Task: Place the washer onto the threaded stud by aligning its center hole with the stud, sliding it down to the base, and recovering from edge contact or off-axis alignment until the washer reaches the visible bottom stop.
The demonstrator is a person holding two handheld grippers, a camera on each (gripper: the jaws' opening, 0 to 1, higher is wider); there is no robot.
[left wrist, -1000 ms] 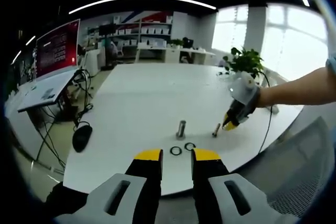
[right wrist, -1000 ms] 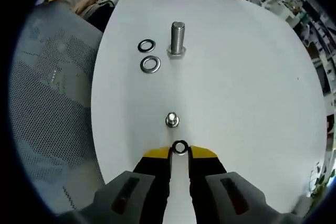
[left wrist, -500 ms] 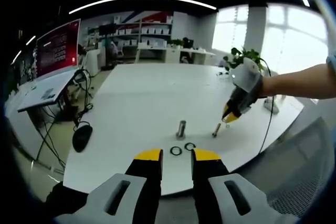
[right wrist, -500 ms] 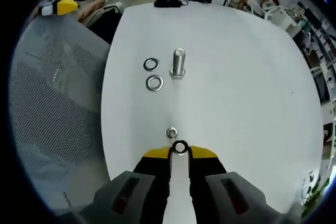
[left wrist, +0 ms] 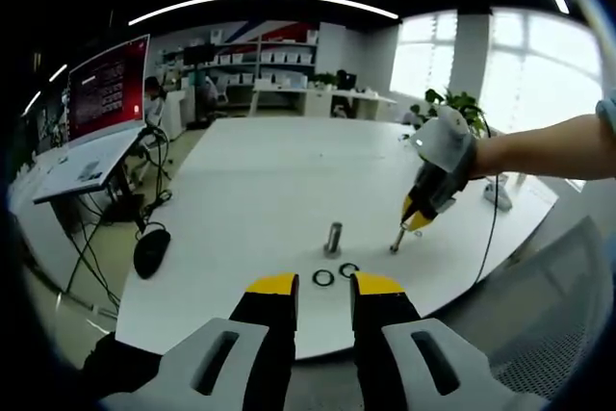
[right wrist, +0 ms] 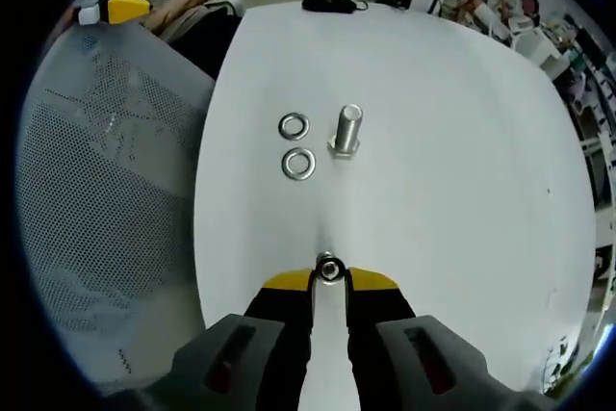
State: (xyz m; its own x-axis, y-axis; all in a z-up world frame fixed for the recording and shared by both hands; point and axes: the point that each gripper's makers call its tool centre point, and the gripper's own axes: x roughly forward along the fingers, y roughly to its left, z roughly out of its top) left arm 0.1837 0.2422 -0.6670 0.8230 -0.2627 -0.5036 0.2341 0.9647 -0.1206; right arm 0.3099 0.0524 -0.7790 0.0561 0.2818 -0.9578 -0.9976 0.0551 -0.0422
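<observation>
So the whole thing comes down to one lineup: the washer (right wrist: 330, 269) pinched at the tips of the right gripper (right wrist: 330, 278) versus the small threaded stud (left wrist: 396, 240) standing upright on the white counter (right wrist: 443, 141). In the right gripper view the washer's hole sits right over something shiny that I take to be the stud top, so the stud looks to be straight ahead of and below the tips, basically on axis. From the left gripper view the right gripper comes in from the side, tilted, with its yellow tips just at the top of the stud. Can't tell whether the washer is already over the threads or just resting on the rim. The stud's long axis is vertical, so the washer should go flat and slide straight down to the base.

Right gripper is clearly the near one. The left gripper (left wrist: 324, 285) hangs back off the counter edge, jaws a little apart, holding nothing.

No containers here. Just loose stuff farther ahead of the right gripper: a bigger bolt (right wrist: 346, 131) standing on its head and two spare washers (right wrist: 296, 145) lying flat beside it, well apart from the stud.

I'd guess any tilt would catch the washer on the threads.
</observation>
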